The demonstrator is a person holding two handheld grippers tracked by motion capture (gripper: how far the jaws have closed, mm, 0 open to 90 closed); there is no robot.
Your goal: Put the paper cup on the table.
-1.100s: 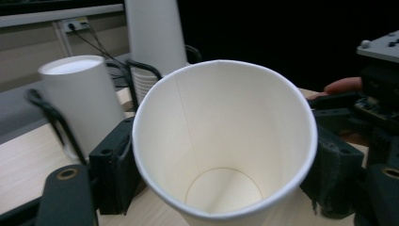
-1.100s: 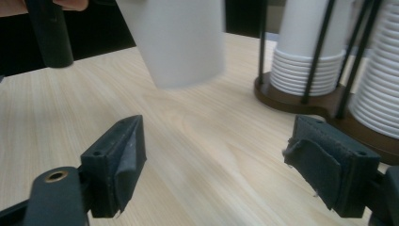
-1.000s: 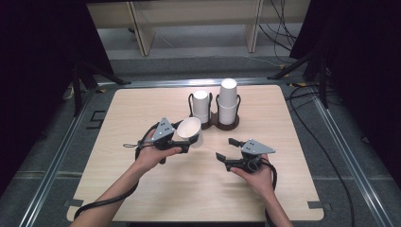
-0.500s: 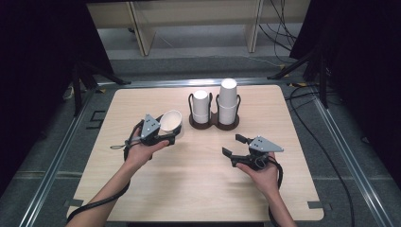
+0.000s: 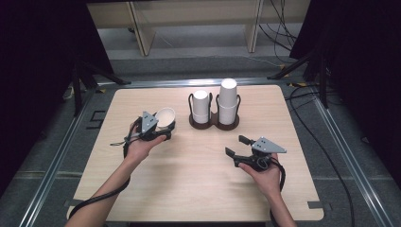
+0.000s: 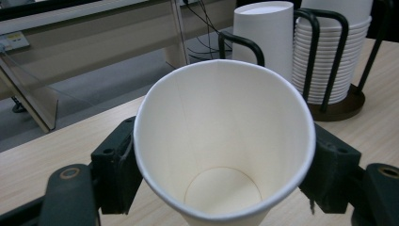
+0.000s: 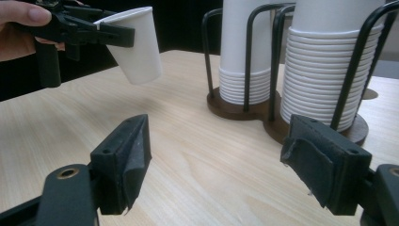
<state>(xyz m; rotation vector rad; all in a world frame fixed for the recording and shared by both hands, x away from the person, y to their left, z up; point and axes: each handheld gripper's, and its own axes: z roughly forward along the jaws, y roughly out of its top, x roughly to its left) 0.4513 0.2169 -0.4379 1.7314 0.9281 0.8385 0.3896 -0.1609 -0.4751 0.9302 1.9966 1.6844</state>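
Left gripper clamps a cup mouth-up above the table, right gripper idles wide; setting it down upright looks next.

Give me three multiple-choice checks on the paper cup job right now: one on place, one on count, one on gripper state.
1. Where is the loose paper cup?
A. in the left gripper
B. lying on the table
C. on a stack

2. How many cup stacks stand in the black wire holder?
A. one
B. two
C. three

3. How is the right gripper?
A. shut on a cup
B. open, holding nothing
C. shut, holding nothing

Answers: 1 A, jaws squeeze its sides off the table; 2 B, two white stacks side by side; 3 B, its jaws stand apart over bare wood.
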